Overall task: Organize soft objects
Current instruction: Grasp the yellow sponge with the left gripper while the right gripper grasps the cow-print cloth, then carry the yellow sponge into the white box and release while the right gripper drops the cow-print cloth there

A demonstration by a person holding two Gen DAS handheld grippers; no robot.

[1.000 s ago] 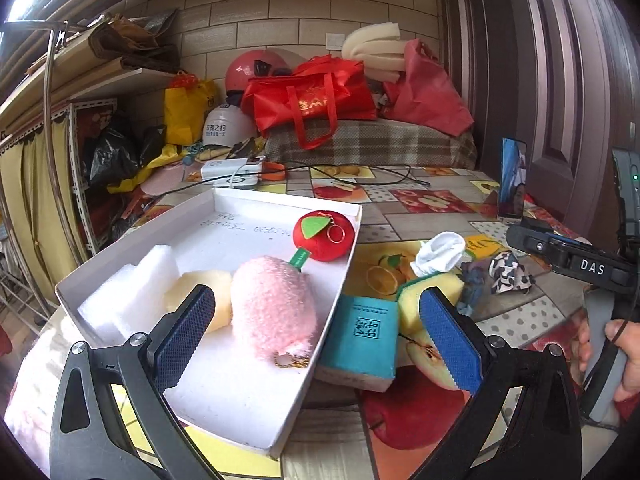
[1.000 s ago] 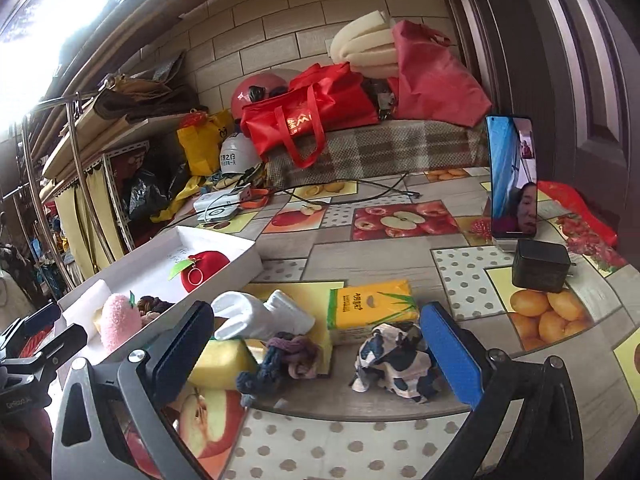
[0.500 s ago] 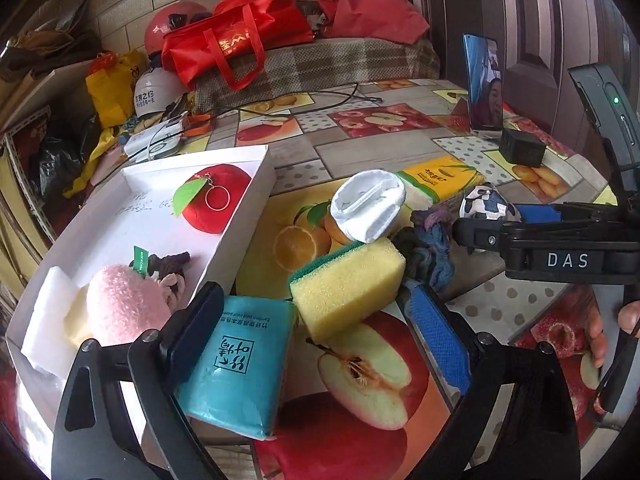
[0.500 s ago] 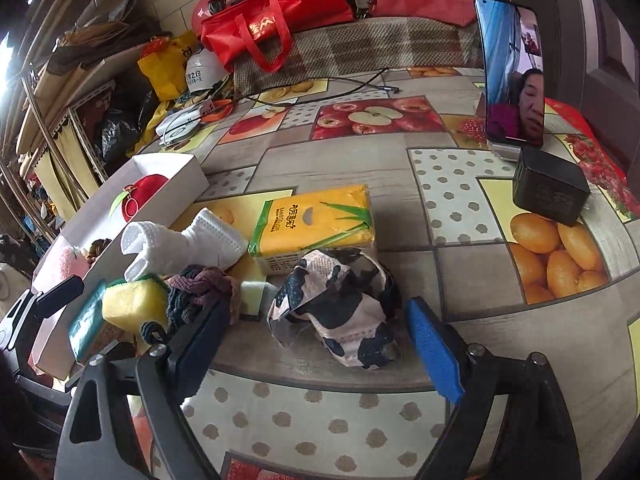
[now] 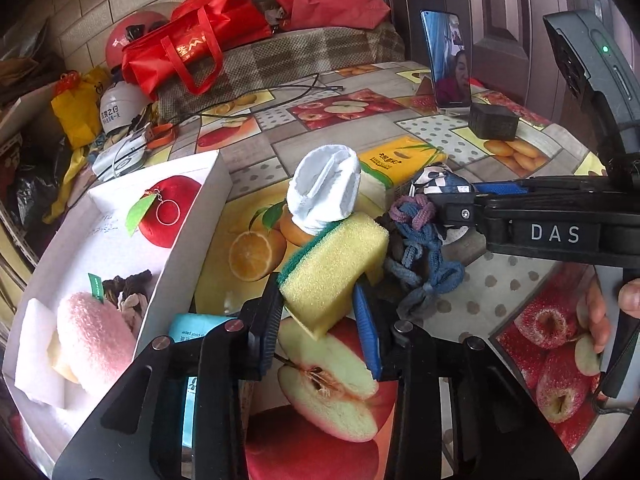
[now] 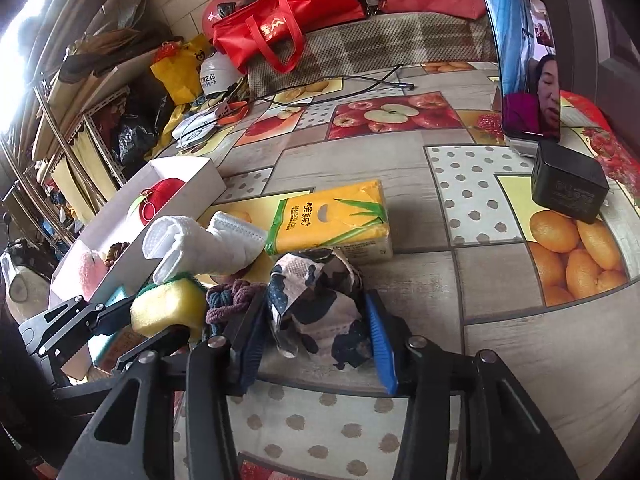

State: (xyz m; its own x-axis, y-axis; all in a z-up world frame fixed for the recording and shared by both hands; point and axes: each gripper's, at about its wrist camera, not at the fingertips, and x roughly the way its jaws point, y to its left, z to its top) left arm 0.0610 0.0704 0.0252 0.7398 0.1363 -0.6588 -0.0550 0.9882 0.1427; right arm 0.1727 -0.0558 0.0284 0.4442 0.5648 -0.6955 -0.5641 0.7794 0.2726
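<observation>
My left gripper (image 5: 320, 328) is shut on a yellow sponge with a green scouring side (image 5: 336, 268), held near the table. The sponge also shows in the right wrist view (image 6: 168, 308). My right gripper (image 6: 316, 344) is shut on a crumpled black-and-white patterned cloth (image 6: 320, 312) on the table. Between them lie a blue-purple braided cord (image 5: 424, 256) and a rolled white cloth (image 5: 324, 192). A white box (image 5: 188, 232) at the left holds a pink plush (image 5: 96, 340), a red apple plush (image 5: 168, 212) and white foam (image 5: 36, 356).
A yellow tissue pack (image 6: 332, 220) lies behind the patterned cloth. A teal tissue pack (image 5: 192, 332) sits beside the box. A phone on a stand (image 6: 528, 68) and a black adapter (image 6: 568, 180) stand at the right. Cables, red bags and helmets crowd the back.
Both grippers have moved down and forward and closed: the left one onto the yellow sponge, the right one onto the patterned cloth.
</observation>
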